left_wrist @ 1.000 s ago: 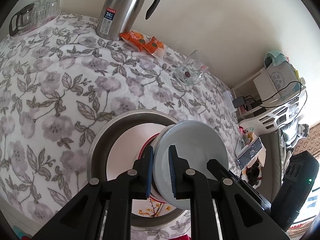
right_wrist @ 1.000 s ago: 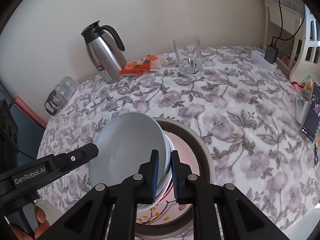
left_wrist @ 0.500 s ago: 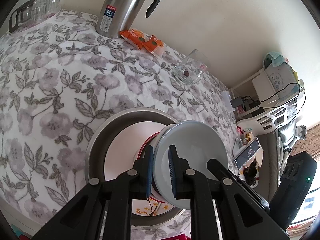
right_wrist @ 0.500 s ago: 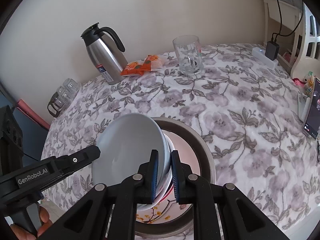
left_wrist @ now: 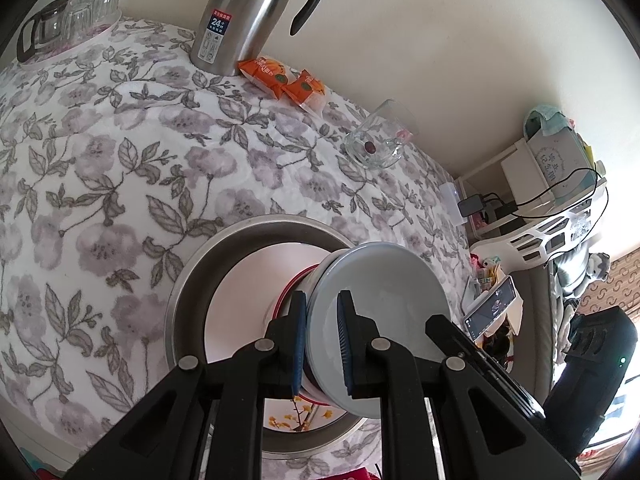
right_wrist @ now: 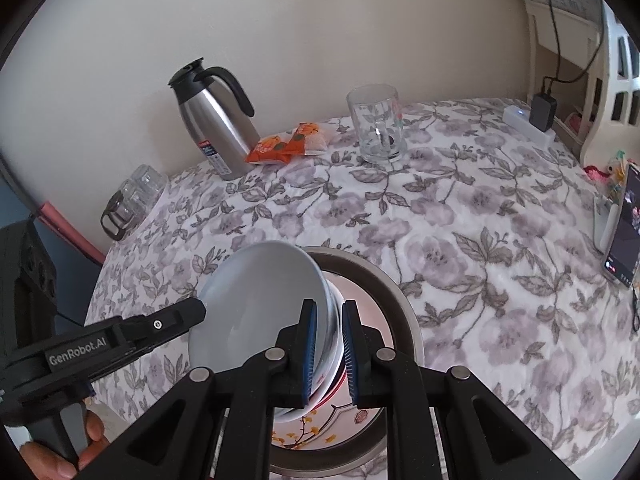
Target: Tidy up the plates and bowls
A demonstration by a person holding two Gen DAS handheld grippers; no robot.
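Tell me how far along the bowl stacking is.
Done: the flowered plate lies in the metal basin. In hand: left tool and right tool clamp opposite rims of the nested bowls, grey bowl on top, tilted above the plate. Left: set the stack down level, then release.

Both grippers, the left gripper (left_wrist: 323,340) and the right gripper (right_wrist: 329,350), are built of black plastic, fitted with blue ribbed pads and silver screws; "GenRobot.AI" is printed in white.
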